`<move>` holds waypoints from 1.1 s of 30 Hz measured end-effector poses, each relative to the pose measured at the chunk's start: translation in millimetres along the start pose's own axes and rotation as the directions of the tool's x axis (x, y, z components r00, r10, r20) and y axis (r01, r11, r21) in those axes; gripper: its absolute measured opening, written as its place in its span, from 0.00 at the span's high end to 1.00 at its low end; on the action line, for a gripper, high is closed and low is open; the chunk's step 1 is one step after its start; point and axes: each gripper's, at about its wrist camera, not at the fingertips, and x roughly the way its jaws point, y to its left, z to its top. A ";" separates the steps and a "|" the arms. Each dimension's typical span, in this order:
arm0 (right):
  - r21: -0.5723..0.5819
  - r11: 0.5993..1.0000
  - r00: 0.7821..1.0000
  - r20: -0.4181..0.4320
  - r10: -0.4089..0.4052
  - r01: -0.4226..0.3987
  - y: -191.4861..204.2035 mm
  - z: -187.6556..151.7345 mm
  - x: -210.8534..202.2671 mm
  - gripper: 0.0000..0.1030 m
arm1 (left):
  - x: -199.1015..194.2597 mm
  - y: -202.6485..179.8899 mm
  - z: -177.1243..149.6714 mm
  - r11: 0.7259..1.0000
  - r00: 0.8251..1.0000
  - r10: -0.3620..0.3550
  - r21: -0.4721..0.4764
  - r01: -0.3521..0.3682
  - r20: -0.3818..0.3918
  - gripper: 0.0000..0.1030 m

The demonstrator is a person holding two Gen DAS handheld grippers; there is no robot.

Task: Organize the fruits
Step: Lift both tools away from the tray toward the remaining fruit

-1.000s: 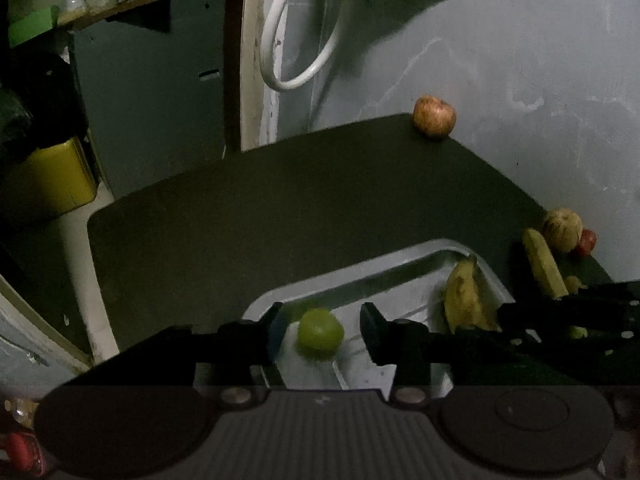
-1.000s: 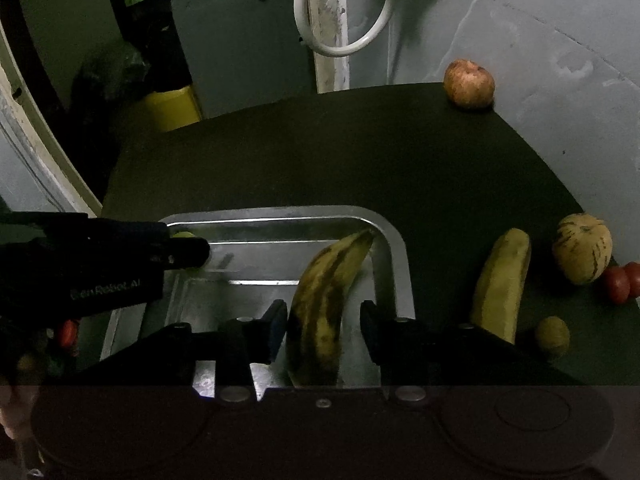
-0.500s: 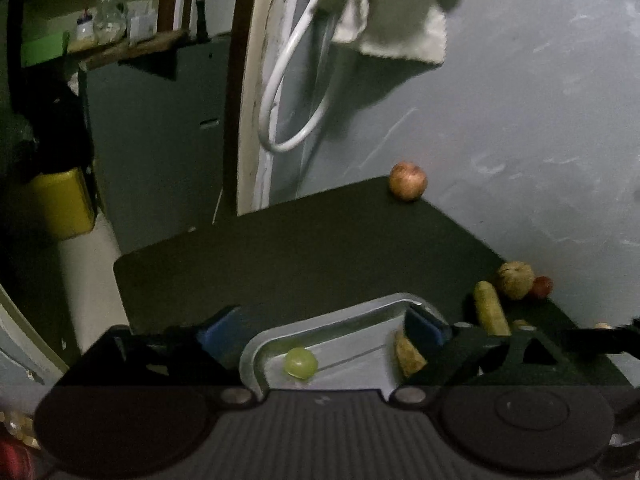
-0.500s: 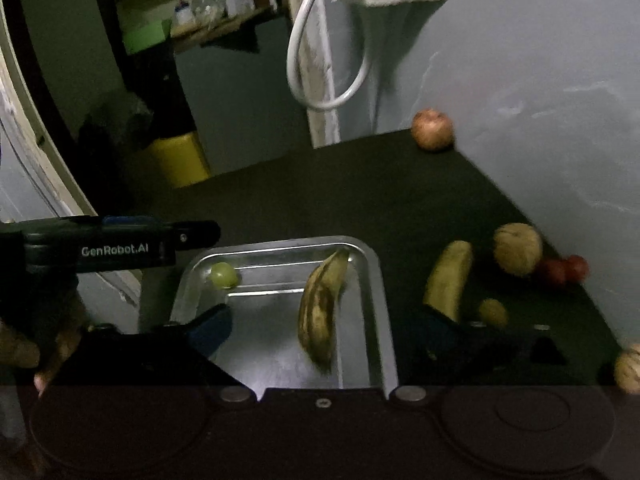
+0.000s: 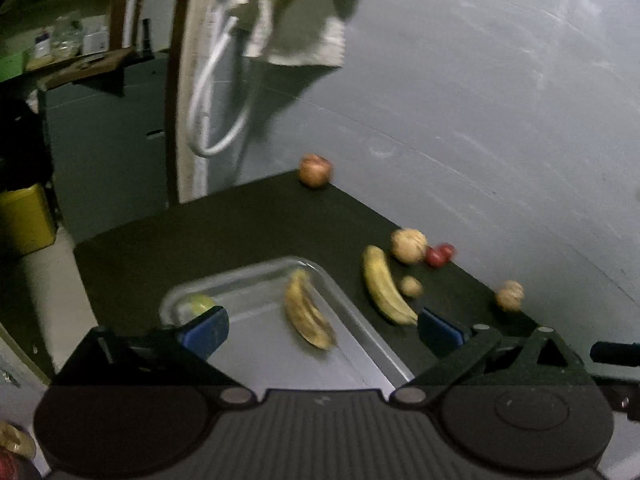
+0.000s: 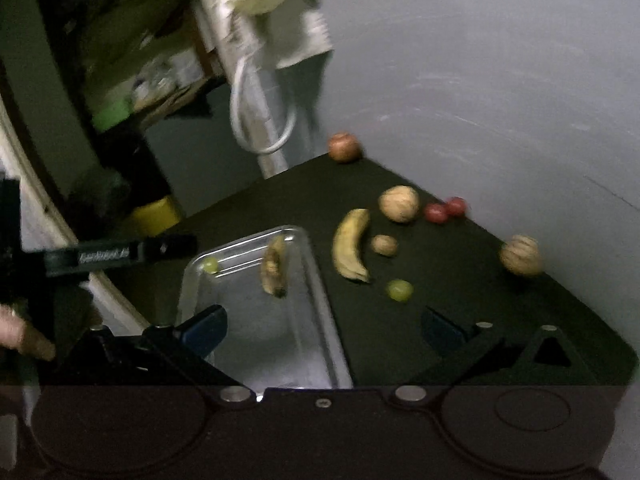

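A metal tray (image 5: pixel 360 344) (image 6: pixel 320 312) sits on the black table and holds a spotted banana (image 5: pixel 306 312) (image 6: pixel 274 266) and a small green fruit (image 5: pixel 200 304) (image 6: pixel 211 266). My left gripper (image 5: pixel 320 332) is open and empty, raised above the tray's near end. My right gripper (image 6: pixel 324 328) is open and empty, raised above the tray's right rim. Right of the tray lie a yellow banana (image 5: pixel 384 286) (image 6: pixel 352 244), a striped melon (image 5: pixel 408 245) (image 6: pixel 399 203), two red fruits (image 5: pixel 439 254) (image 6: pixel 444 210), a small brown fruit (image 6: pixel 384 245) and a green fruit (image 6: pixel 399 290).
A red apple (image 5: pixel 315 170) (image 6: pixel 344 147) sits at the table's far corner by the grey wall. Another striped round fruit (image 5: pixel 509 295) (image 6: pixel 520 255) lies near the right edge. A white hose and cloth (image 5: pixel 296 12) hang behind. A yellow bin (image 5: pixel 24 220) stands on the floor left.
Both grippers have opened wide, released the green fruit and the spotted banana in the tray, and pulled up and back. More of the table's fruit is now in view.
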 end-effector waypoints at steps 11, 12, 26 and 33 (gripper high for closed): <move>0.119 0.993 1.000 -0.011 -0.013 0.014 -40.5 -58.5 -54.9 0.01 | -21.2 -69.0 -27.3 0.989 0.996 -0.083 0.116 0.087 -0.035 0.01; 0.129 0.992 1.000 -0.027 -0.005 0.009 -41.5 -61.8 -57.0 0.01 | -21.8 -74.0 -28.3 0.988 0.995 -0.089 0.126 0.093 -0.036 0.01; 0.089 0.995 0.999 -0.030 -0.042 0.045 -40.1 -62.1 -44.0 0.02 | -4.4 -90.7 -17.4 0.976 0.993 -0.103 0.188 0.114 -0.065 0.01; 0.078 0.994 0.997 -0.048 -0.068 0.072 -31.0 -48.2 -12.8 0.02 | 38.5 -78.3 11.6 0.980 0.991 -0.109 0.161 0.120 -0.072 0.01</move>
